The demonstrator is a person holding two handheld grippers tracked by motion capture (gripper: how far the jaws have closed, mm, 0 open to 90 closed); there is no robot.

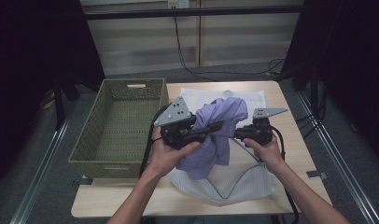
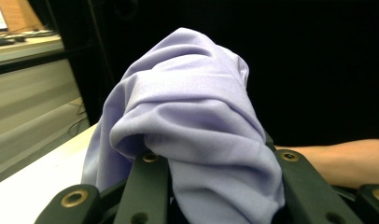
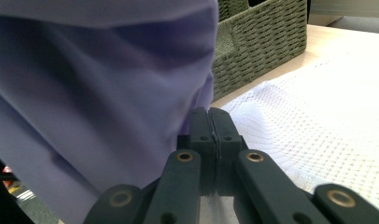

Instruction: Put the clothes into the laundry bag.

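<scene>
- Your left tongs [image 1: 215, 126] are pinching the lilac cloth [image 1: 215, 135]; in the left gripper view the cloth [image 2: 197, 135] is bunched between the two jaws and hides their tips.
- Your right tongs [image 3: 210, 126] are pressed together. In the right gripper view a thin edge seems caught between the jaws, but you cannot tell whether it is the mesh bag [image 3: 327, 126] or its cord.
- The cloth hangs in the air between your two hands, above the mesh bag [image 1: 243, 182] on the tabletop [image 1: 295, 135]. Its lower end reaches the bag's mouth; whether it touches is hard to make out.
- In the high view the cloth covers the tip of the right tongs [image 1: 236, 133], and your left hand [image 1: 171, 151] hides part of the left gripper's body.
- In the right gripper view the cloth [image 3: 94, 107] blocks the left half, cut off at the top and left edges.
- The white cloth [image 1: 211, 98] behind is partly hidden by the lilac one.
- Count: one lilac cloth, one mesh bag, one white cloth, one wicker basket [image 1: 122, 126], two tongs, two hands.
- The basket [image 3: 262, 42] stands at the tabletop's left side, just beside the bag.
</scene>
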